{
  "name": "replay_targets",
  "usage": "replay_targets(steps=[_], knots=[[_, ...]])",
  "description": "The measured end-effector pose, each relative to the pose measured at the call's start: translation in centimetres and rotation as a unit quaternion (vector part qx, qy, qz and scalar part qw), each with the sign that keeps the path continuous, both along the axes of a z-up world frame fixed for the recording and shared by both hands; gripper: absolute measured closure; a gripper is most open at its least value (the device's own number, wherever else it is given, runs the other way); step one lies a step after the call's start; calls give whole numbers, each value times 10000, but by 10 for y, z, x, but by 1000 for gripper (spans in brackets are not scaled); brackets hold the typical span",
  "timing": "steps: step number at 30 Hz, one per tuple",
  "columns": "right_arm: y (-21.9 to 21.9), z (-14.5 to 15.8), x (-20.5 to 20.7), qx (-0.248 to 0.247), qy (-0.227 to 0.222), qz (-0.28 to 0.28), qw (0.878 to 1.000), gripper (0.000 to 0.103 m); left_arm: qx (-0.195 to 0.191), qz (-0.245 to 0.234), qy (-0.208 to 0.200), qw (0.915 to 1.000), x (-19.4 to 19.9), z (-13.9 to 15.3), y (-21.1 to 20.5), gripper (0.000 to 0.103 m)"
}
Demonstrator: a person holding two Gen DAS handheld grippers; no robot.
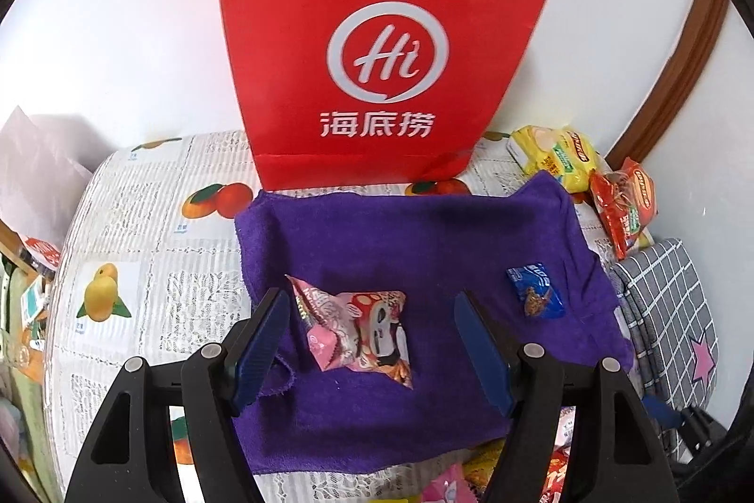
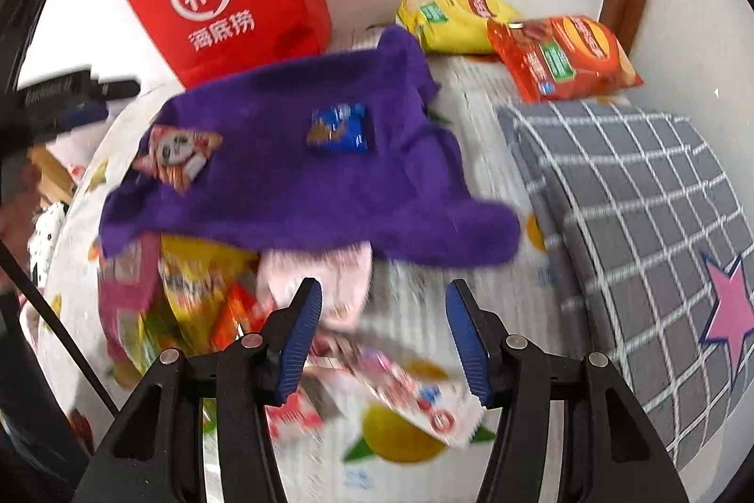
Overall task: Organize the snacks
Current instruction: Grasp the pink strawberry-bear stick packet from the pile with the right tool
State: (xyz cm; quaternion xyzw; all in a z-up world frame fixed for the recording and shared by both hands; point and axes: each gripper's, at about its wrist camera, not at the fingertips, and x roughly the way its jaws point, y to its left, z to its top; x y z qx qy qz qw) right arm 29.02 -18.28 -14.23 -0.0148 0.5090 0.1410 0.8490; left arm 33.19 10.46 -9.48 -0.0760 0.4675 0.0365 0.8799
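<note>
**Ana:** Well, both grippers hang empty. The left gripper (image 1: pixel 372 342) has its jaws apart above the pink panda snack packet (image 1: pixel 360 331), which lies flat on the purple towel (image 1: pixel 405 239); the pads don't look to be pressing it.

**Ben:** And the right gripper (image 2: pixel 384 333)?

**Ana:** Jaws apart too, nothing between the pads, over the loose heap of packets (image 2: pixel 198 295) at the towel's near edge on the tabletop (image 2: pixel 499 305). That view is blurred, so I can't pick out single wrappers.

**Ben:** What worries you?

**Ana:** The towel is soft. A pinch on the flat packet could catch the pile and drag the cloth, and the small blue packet (image 1: pixel 535 291) beside it would shift along. Part of the heap sits under the towel's edge, so pulling one out could lift the cloth.

**Ben:** The red paper bag (image 1: pixel 377 45)?

**Ana:** Upright behind the towel, against the wall. A careless bump could tip it. The yellow packet (image 2: pixel 452 22) and orange packet (image 2: pixel 561 55) sit near the tabletop's far corner.
</note>
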Motion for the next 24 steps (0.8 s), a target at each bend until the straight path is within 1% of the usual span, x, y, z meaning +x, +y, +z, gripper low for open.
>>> replay_targets(steps=[3,8,14,15,16,17,19,21,24], knots=[[-4,-8,-16,20,-16,251,9997,47,56,-101,-69,9999,-3,6,-5,32],[-2,-20,-27,-184,-71,526,9984,47,69,-63,-179,9998,-5,13,-3,32],[14,-47,-26,-860,-58,946,9918,47,88,0,-186,9998,-6,14,0,32],[14,-45,-28,-836,-167,921,9921,47,116,19,-185,9998,-6,14,0,32],[11,-45,-29,-805,-110,908,9925,52,152,43,-183,9997,-6,14,0,32],[8,-45,-32,-737,-86,864,9935,70,174,53,-187,9997,-6,15,0,32],[1,-43,-40,-623,-13,828,9946,82,184,60,-195,9996,-7,16,0,32],[-6,-41,-53,-608,90,795,9949,83,164,48,-210,9996,-8,17,-1,32],[-11,-40,-65,-495,179,677,9963,80,195,9,-220,9996,-8,17,-5,32]])
